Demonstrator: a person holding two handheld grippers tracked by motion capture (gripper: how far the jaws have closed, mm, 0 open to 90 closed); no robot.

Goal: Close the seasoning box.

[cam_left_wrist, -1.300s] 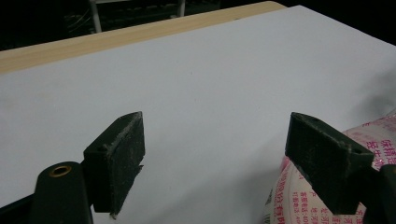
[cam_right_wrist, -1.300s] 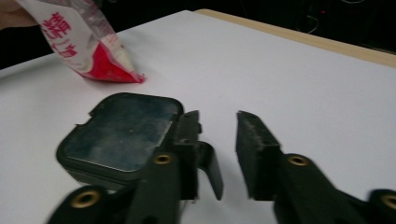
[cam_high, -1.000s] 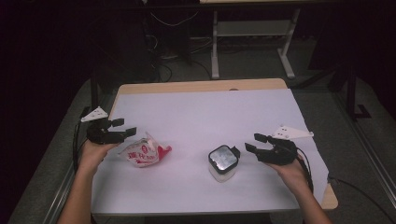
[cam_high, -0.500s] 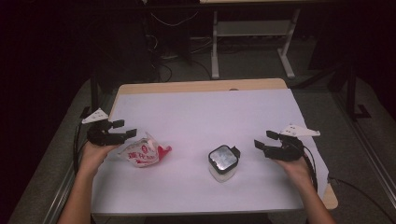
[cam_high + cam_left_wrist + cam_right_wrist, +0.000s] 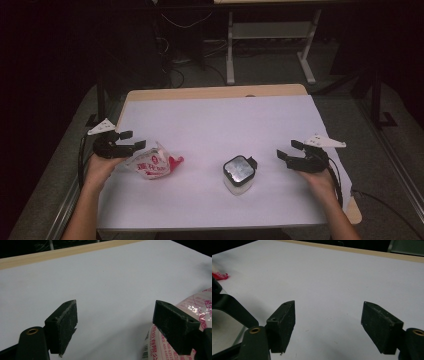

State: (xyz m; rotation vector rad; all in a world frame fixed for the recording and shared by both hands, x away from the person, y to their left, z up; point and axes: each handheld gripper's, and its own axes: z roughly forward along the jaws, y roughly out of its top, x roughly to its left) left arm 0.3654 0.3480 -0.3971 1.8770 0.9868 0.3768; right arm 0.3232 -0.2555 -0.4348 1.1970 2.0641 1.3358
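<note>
A clear plastic packet with red print (image 5: 152, 162) lies on the white table (image 5: 220, 125) at the left. My left gripper (image 5: 134, 140) is open just left of it. In the left gripper view the packet (image 5: 200, 305) sits behind the right jaw, with nothing between the pads of the left gripper (image 5: 115, 307). A small clear box with a black lid (image 5: 239, 172) stands near the middle. My right gripper (image 5: 287, 150) is to its right, apart from it. Its jaws have just been opening with nothing between them. In the right gripper view, the box's black latch (image 5: 229, 307) shows left of the right gripper (image 5: 328, 305).
The table's wooden far edge (image 5: 210, 92) borders the white sheet. Dark floor with cables and a metal desk frame (image 5: 270, 45) lies beyond. The packet's red corner (image 5: 219, 275) shows far left in the right gripper view.
My right gripper has drawn back to the right, away from the box, and sunk toward the table, with its jaws wider apart. The left gripper and the packet have not moved.
</note>
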